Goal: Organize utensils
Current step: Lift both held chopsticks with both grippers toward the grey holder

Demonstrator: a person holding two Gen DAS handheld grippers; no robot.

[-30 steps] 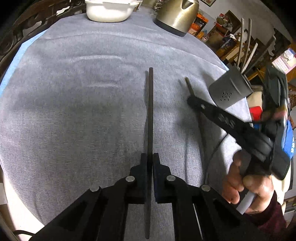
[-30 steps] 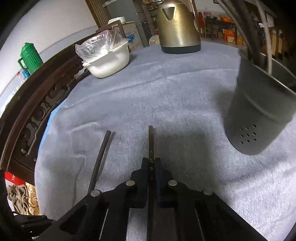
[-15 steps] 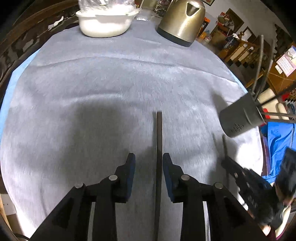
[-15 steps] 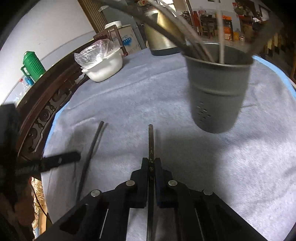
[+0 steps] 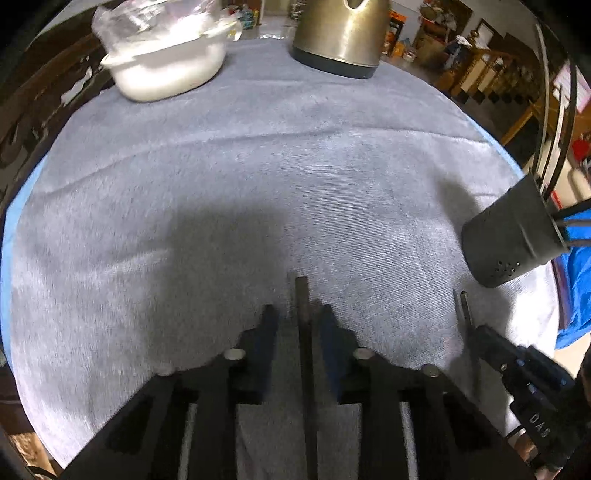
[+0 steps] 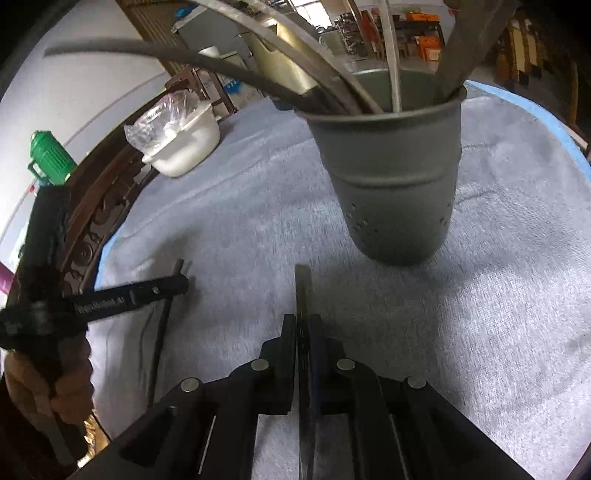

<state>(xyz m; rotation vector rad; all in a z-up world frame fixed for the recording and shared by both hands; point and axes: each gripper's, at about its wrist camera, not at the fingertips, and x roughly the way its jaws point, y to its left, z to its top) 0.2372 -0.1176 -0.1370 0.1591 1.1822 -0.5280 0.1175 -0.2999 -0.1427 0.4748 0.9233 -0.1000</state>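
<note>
From the left wrist, the left hand-held gripper (image 5: 295, 325) stands apart around a chopstick (image 5: 303, 314) lying on the grey-clothed counter (image 5: 221, 184). From the right wrist, the right hand-held gripper (image 6: 303, 332) is clamped on another chopstick (image 6: 302, 295), near the grey utensil holder (image 6: 391, 184).

- Utensil holder (image 6: 393, 177) stands on the counter (image 6: 498, 295), utensils (image 6: 295, 48) inside it.
- Bowl (image 5: 166, 62) far left, kettle (image 5: 340, 33) to its right.
- A chopstick (image 6: 162, 328) lies near left.

Matt grey metal holder (image 6: 391, 177), napped grey cloth (image 5: 258, 184), glossy brass-toned kettle (image 5: 340, 33), carved dark wood (image 6: 107, 221).
</note>
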